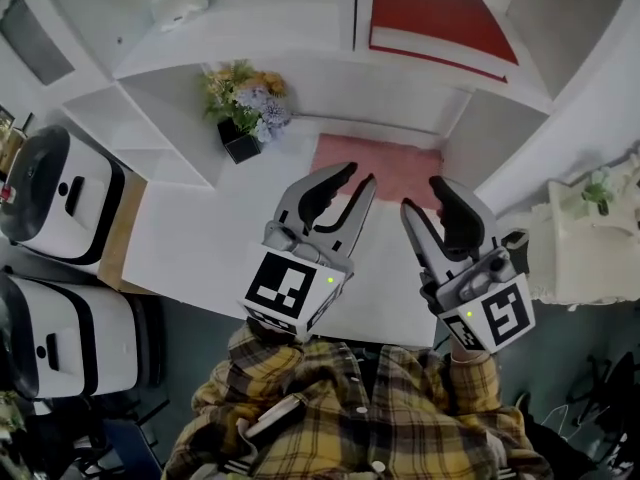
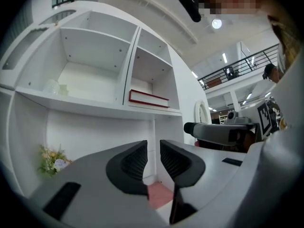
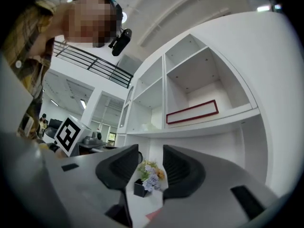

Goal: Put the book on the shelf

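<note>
Book already shelved: the flat red hardcover book (image 1: 440, 13) lies in the white shelf's (image 1: 330, 63) far right compartment.
The left hand-held gripper (image 1: 358, 180) and the right hand-held gripper (image 1: 422, 196) hover over the white surface (image 1: 200, 238), jaws slightly apart and empty (pink mat (image 1: 385, 163) beyond).

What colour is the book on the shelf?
Red; the book shows best in the head view.

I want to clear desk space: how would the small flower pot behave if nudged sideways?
The flower pot would probably tip easily: its small black base sits under a wider bouquet. It looks light, so it may slide on the smooth white desk. The blooms seem soft and would likely crush if squeezed.
</note>
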`<state>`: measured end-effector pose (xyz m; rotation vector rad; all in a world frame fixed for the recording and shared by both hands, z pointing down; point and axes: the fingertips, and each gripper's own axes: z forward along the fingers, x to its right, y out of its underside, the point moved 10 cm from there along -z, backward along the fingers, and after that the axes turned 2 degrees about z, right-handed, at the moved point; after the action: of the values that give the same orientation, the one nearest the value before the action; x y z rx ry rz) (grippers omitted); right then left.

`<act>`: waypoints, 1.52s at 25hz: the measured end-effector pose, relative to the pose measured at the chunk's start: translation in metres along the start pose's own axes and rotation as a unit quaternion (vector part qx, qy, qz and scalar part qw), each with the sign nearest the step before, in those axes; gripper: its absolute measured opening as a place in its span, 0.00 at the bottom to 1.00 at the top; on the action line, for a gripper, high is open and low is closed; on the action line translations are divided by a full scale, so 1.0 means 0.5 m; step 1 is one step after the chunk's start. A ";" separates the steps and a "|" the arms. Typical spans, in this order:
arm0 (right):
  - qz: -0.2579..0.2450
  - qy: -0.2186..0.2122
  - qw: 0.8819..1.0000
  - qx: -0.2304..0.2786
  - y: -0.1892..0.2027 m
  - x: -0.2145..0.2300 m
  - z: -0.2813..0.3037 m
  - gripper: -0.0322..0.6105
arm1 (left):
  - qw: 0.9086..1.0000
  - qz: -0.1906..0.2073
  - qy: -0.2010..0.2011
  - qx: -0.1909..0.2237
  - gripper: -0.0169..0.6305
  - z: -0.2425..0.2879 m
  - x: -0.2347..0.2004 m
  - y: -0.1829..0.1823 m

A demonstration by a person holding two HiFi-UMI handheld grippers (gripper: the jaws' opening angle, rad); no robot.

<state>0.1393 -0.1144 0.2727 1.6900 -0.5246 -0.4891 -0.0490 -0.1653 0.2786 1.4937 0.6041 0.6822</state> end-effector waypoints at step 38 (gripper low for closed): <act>0.122 -0.067 0.983 -0.119 0.212 -0.097 -0.093 0.08 | 0.990 -0.096 0.076 -0.073 0.06 -0.103 0.120 0.208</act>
<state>0.1193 -0.0657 0.3868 1.3493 -0.7320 -0.4697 -0.0498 -0.0901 0.3856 1.2372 0.7879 0.6786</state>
